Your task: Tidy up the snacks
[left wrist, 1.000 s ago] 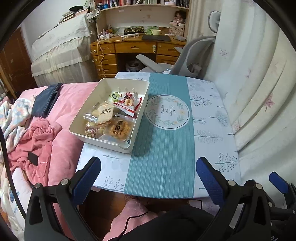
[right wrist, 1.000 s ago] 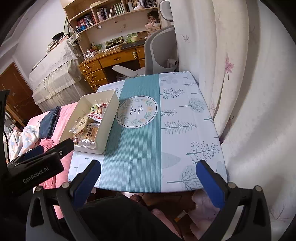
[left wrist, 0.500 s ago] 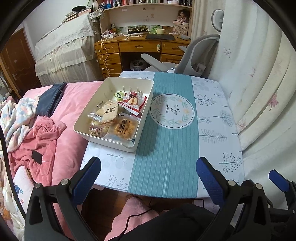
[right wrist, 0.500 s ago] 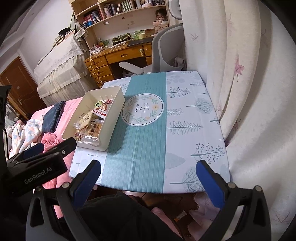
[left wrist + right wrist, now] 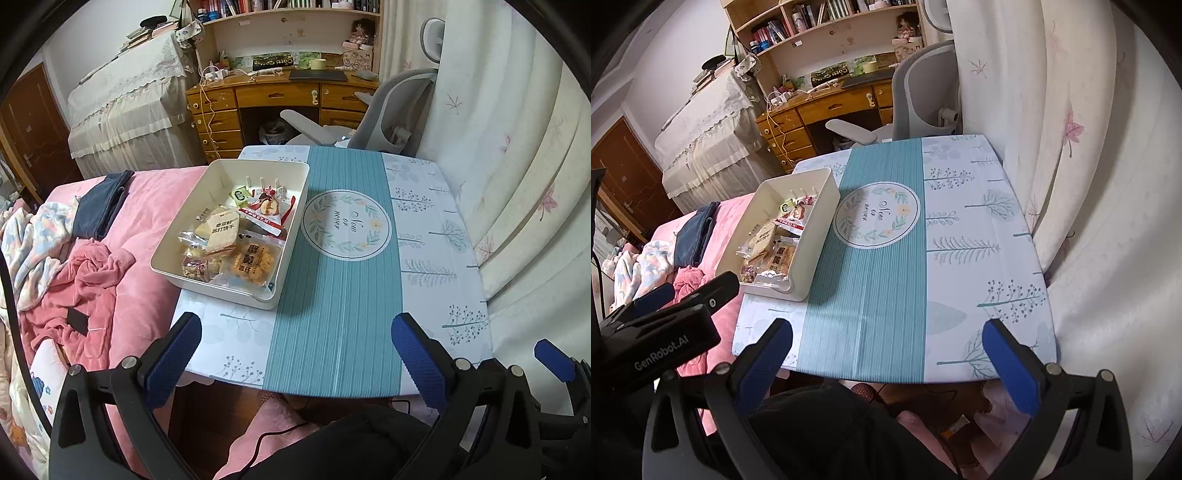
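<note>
Both tongs, the left tongs (image 5: 295, 354) and right tongs (image 5: 886, 358), hang spread wide and empty over the bench's (image 5: 336, 325) near edge; the snack bin (image 5: 207, 199) lies far-left, lengthwise away, nearer the left.

Both tools, the left tool (image 5: 295, 354) and right tool (image 5: 886, 360), have pulled back from the snack box (image 5: 236, 225).
</note>
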Action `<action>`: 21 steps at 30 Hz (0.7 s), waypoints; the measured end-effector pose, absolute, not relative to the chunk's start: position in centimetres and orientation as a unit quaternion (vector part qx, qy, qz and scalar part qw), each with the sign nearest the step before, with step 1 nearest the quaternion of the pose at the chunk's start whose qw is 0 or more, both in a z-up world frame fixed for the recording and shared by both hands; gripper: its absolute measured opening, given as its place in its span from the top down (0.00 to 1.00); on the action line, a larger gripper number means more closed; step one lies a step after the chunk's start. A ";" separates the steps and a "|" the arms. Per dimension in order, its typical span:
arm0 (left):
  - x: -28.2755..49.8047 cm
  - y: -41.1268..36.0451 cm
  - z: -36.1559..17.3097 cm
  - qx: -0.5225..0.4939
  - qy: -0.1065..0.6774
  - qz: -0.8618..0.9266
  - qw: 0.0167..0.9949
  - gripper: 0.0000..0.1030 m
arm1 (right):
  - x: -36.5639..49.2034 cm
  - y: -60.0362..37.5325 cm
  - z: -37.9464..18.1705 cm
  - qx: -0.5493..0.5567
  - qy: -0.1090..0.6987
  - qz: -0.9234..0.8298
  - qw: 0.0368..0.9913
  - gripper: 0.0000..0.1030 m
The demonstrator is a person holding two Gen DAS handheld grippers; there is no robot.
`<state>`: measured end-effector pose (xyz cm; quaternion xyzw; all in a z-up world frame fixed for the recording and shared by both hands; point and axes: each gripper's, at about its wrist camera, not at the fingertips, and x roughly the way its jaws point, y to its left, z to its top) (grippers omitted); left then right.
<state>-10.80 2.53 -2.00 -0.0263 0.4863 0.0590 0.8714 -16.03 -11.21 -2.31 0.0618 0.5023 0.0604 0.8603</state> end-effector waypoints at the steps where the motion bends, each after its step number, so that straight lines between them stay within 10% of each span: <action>1: -10.8 2.5 -2.0 -0.027 0.487 0.058 0.871 0.01 | -16.0 -11.2 -2.4 0.062 0.503 0.061 0.860 0.00; 21: -11.3 2.3 -2.2 -0.024 0.484 0.063 0.872 0.01 | -16.1 -11.1 -2.7 0.060 0.512 0.062 0.854 0.00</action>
